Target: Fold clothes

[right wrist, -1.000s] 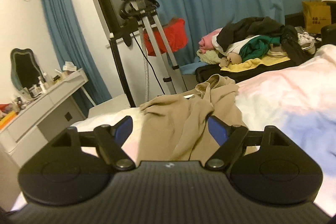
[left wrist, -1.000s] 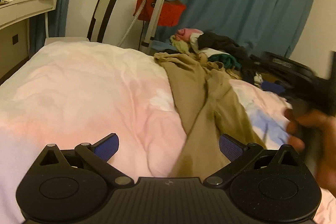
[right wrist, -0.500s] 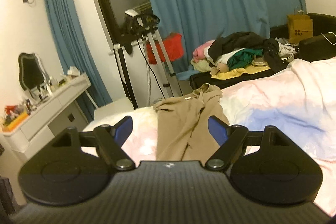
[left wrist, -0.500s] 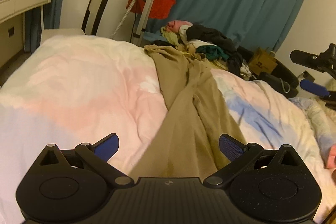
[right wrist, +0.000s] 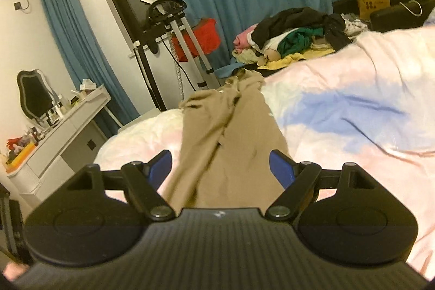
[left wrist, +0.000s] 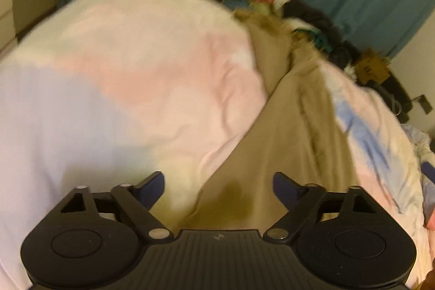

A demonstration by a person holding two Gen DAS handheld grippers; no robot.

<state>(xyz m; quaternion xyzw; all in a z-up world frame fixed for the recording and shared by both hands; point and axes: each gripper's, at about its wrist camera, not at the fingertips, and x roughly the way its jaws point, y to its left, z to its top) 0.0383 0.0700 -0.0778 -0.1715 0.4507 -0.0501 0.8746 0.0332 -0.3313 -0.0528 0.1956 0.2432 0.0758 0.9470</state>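
Trousers (left wrist: 282,143) of tan cloth are framed between the left gripper (left wrist: 218,185), whose fingers (left wrist: 285,185) are closing with nothing yet pinched — the near end lies just beneath them, judged ready for a grasp. The right gripper (right wrist: 220,166) is held spread above the same garment, gripping nothing. The trousers are laid lengthwise on the bed (right wrist: 353,105), long axis running away from both cameras, waistband seemingly at the far edge — probably stretched flat for folding.

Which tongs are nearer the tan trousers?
Left, probably: left tongs, closing, hang low over the tan trousers, cloth between the jaws ungripped; right tongs sit higher, looking along them.
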